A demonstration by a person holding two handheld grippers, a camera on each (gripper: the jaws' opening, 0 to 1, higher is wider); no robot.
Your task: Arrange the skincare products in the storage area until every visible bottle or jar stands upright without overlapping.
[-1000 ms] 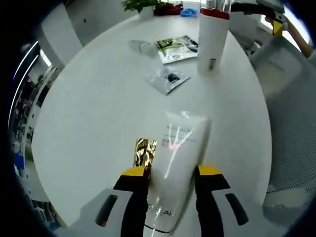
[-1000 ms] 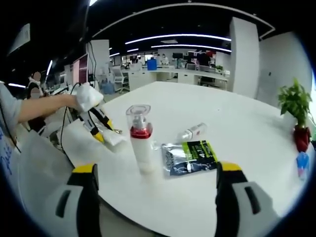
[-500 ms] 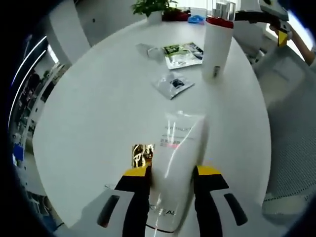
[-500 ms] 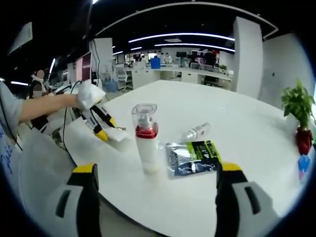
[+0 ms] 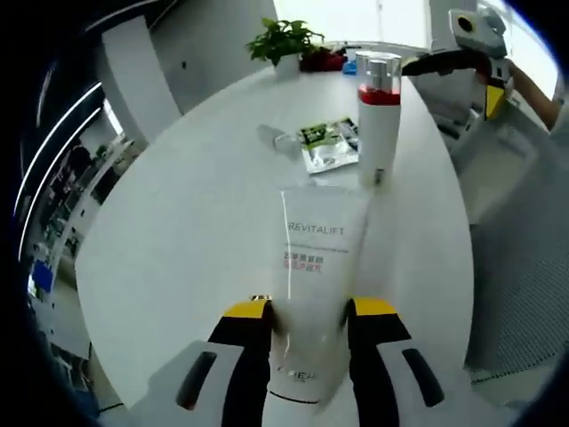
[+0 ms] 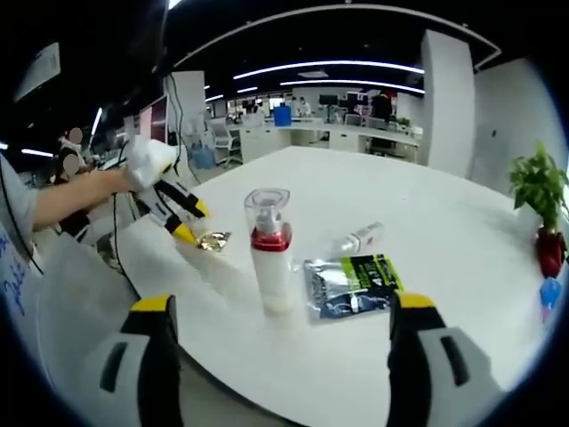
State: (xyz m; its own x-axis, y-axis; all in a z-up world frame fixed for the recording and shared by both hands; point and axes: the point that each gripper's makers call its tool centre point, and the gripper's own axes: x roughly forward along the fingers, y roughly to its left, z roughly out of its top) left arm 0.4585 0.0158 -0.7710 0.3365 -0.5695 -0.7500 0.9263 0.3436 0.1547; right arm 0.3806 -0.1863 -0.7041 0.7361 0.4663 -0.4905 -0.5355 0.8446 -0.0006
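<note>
Gripping a white tube (image 5: 311,267) between its jaws, left gripper (image 5: 307,313) above tabletop (image 5: 196,222), pump bottle (image 6: 269,253) upright beside sachet (image 6: 349,285), right gripper (image 6: 277,307) jaws wide.

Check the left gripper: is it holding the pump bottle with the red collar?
No, the left gripper clamps the white tube; the pump bottle stands apart on the table.

I work at a round white bench (image 6: 427,258) in an open-plan office. In the right gripper view, curved ceiling light strips (image 6: 324,67) run across the upper frame above rows of white desks (image 6: 347,135). A white pillar (image 6: 442,102) stands upper right, a potted plant (image 6: 533,209) at right. In the left gripper view, a bright window (image 5: 342,18) fills the top.
</note>
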